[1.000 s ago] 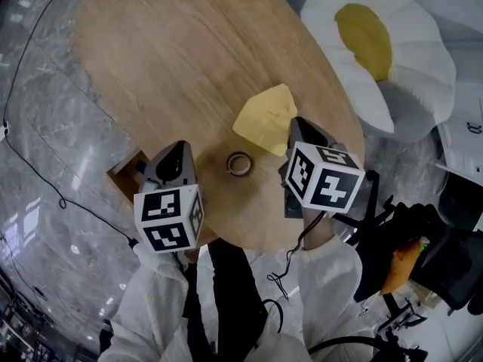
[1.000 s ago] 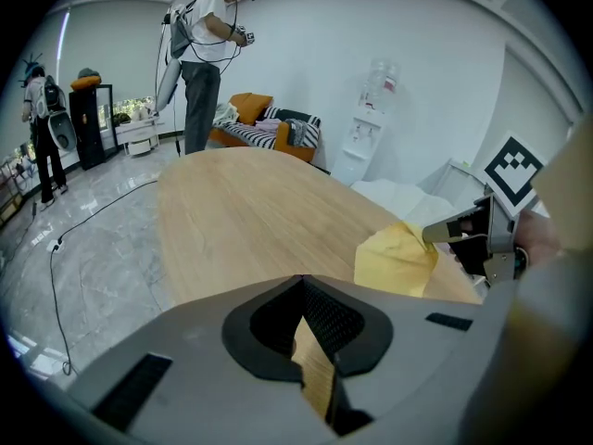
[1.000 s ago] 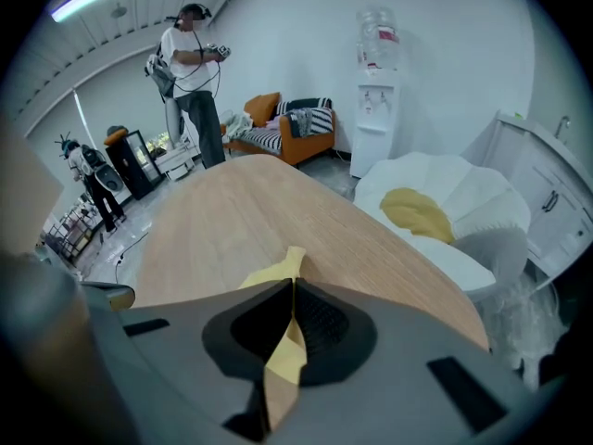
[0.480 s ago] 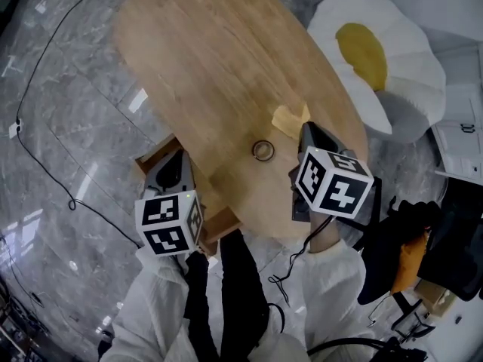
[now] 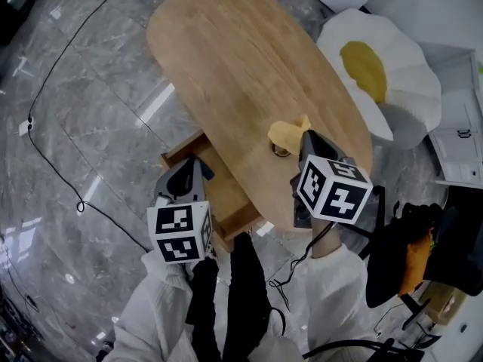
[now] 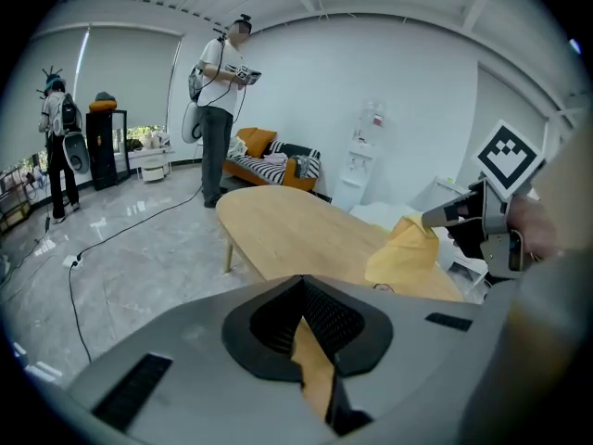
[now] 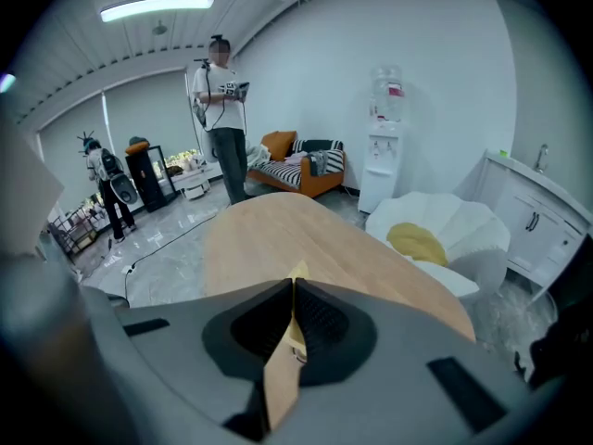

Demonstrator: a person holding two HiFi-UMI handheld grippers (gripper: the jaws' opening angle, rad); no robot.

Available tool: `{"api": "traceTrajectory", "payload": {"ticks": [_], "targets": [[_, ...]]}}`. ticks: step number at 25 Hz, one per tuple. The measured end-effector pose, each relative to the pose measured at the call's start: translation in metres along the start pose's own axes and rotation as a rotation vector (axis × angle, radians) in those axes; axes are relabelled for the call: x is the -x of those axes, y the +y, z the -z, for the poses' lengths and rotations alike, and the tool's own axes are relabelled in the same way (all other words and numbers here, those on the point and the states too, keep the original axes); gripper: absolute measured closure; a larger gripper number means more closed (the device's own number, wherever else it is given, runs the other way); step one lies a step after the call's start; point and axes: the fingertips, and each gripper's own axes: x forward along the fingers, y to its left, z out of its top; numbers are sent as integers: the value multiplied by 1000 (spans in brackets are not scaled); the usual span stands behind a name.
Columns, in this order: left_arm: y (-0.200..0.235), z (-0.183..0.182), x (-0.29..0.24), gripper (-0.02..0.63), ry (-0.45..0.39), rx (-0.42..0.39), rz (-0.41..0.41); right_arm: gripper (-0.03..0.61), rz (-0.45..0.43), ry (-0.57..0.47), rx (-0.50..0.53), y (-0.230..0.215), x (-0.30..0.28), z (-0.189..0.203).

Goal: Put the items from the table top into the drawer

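My right gripper (image 5: 304,136) is shut on a yellow cloth (image 5: 287,132), which hangs bunched just above the oval wooden table (image 5: 226,59). In the left gripper view the cloth (image 6: 404,253) dangles from the right gripper's tip. In the right gripper view a yellow corner (image 7: 298,272) pokes out between the closed jaws. A small ring-shaped roll (image 5: 281,151) lies on the table, half hidden under the cloth. An open wooden drawer (image 5: 185,149) sticks out under the table's left edge. My left gripper (image 5: 195,166) hovers over it, jaws together and empty.
A white flower-shaped cushion with a yellow centre (image 5: 377,74) sits right of the table. A black cable (image 5: 53,89) runs over the marble floor on the left. Dark bags and gear (image 5: 407,255) crowd the lower right. Two people (image 6: 222,100) stand far off.
The yellow cloth has gone from lying flat on the table to hanging bunched from the right gripper. Both grippers have risen, and more of the open drawer shows beside the left one.
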Motion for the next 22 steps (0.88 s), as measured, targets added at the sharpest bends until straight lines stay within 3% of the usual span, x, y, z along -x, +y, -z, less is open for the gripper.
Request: {"api": "traceTrajectory", "payload": {"ticks": [9, 14, 22], "targets": [[30, 16, 46, 614, -26, 29, -25, 509, -36, -29, -9, 51, 40, 3], [38, 38, 46, 614, -12, 85, -41, 509, -98, 14, -10, 78, 43, 28], [46, 74, 55, 614, 42, 102, -54, 509, -163, 88, -10, 118, 37, 77]]}}
